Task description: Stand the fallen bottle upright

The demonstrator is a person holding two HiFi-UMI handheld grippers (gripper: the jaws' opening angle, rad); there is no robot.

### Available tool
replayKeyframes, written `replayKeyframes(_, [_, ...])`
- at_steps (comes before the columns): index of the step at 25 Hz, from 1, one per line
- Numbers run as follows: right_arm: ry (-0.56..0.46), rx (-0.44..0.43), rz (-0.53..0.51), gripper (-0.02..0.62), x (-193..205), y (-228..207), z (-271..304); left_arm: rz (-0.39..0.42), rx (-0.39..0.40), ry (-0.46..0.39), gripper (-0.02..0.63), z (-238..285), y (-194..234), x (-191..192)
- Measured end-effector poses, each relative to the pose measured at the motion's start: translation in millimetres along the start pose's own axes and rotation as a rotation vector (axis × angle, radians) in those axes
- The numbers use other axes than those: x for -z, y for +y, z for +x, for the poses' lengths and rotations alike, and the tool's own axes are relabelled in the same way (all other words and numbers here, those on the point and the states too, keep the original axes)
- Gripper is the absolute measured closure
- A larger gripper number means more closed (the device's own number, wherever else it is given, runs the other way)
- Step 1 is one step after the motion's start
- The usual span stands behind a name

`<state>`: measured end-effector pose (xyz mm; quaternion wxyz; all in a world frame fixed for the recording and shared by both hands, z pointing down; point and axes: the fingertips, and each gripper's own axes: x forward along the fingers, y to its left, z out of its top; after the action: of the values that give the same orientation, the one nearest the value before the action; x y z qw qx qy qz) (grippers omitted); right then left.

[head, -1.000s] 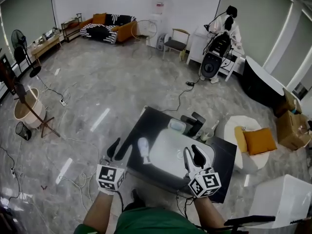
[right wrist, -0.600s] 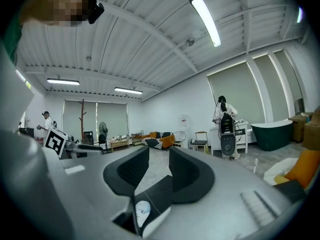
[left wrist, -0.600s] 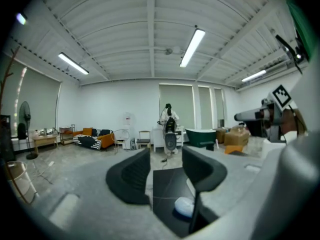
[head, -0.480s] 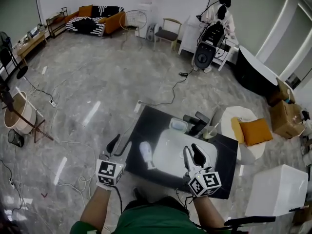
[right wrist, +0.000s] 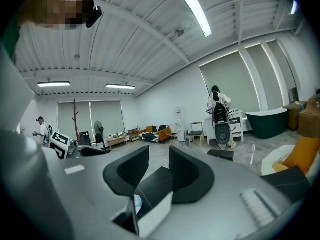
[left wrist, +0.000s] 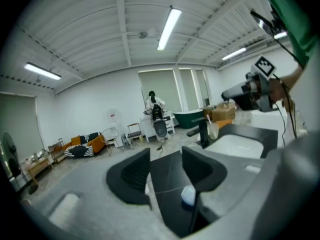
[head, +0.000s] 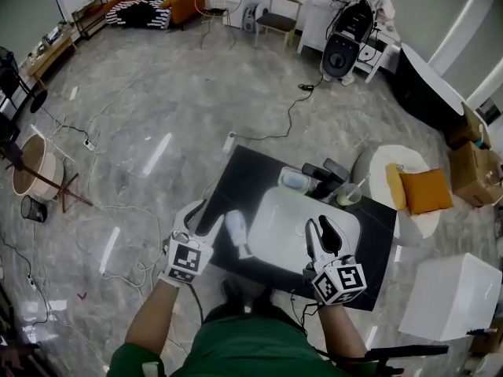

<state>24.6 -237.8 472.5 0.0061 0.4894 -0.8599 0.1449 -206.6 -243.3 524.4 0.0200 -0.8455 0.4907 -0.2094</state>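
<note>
Bottle (left wrist: 188,195) half-hidden behind jaws

- Your worktop (head: 233,181) looks like dark polished stone, smooth, with a low sheen.
- The basin (head: 283,218) set in it is smooth and white, glossy like glazed ceramic.
- The bottle (head: 237,232) reads as pale, cloudy plastic with a smooth skin.
- Your left claw (left wrist: 166,166) and right claw (right wrist: 159,166) carry matt black pads, faintly textured on the inner faces, on matt grey plastic bodies.
- The floor (head: 157,108) is grey veined stone, polished enough to mirror the ceiling lights.
- The cushion (head: 424,191) is matt orange cloth.
- The box (head: 470,175) is plain brown cardboard, dull and unglazed.
</note>
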Motion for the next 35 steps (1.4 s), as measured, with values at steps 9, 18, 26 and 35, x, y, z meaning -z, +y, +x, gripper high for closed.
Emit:
replayKeyframes(9, [0.037, 0.023, 0.054, 0.486, 27.3, -33.0, 7.5, 0.279, 0.157, 0.174, 0.407, 48.6, -44.3, 61.1])
replayKeyframes(18, [0.057, 0.061, 0.081, 0.486, 44.6, -54.3, 2.2, 0.619, 0.384, 0.291, 0.396, 76.3, -96.6, 110.6])
replayKeyframes(26, [0.051, 0.104, 0.101, 0.486, 44.5, -67.8, -10.4, 1.015, 0.617, 0.367, 0.364, 83.7, -136.9, 151.4])
replayKeyframes(35, [0.029, 0.138, 0.133, 0.486, 40.6, -73.5, -28.3, 1.434, 0.861, 0.4, 0.347, 77.1, -163.9, 172.9])
